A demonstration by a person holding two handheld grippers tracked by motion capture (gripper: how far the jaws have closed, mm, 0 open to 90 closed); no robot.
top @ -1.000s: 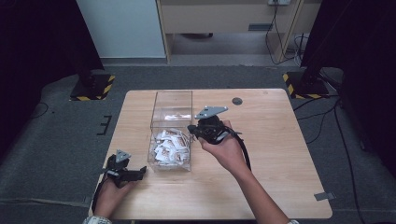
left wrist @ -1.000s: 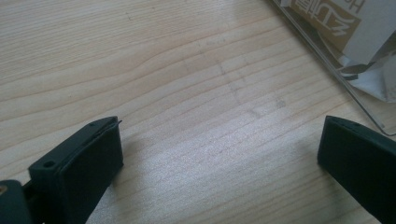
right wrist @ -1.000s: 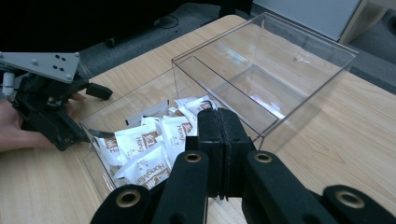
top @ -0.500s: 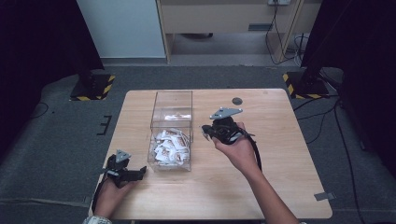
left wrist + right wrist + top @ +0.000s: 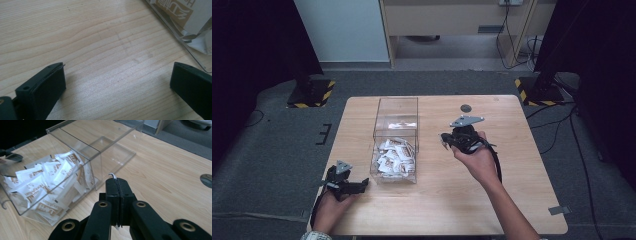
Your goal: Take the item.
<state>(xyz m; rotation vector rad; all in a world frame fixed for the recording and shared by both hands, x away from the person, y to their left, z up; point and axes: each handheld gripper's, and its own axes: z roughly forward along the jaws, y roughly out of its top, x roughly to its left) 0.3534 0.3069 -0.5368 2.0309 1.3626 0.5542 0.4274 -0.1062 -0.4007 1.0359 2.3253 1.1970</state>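
Packet [image 5: 111, 175]: thin white sliver, only its edges showing.
Right gripper [image 5: 117, 185]: jaws clamped on that packet.
Left gripper [image 5: 117, 82]: jaws apart, nothing between.
Clear box [image 5: 395, 107]: one, two compartments, the near one holding many sachets [image 5: 393, 156].

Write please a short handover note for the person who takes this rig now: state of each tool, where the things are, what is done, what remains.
Right tool: shut on a sachet, of which a white edge peeks from between the jaws; it hangs over the table, right of the clear box.
Left tool: open, holds nothing, low over the table near the box's front corner.
Done: one sachet taken.
Left: many sachets lie in the box's near compartment; where the held one goes is unclear.
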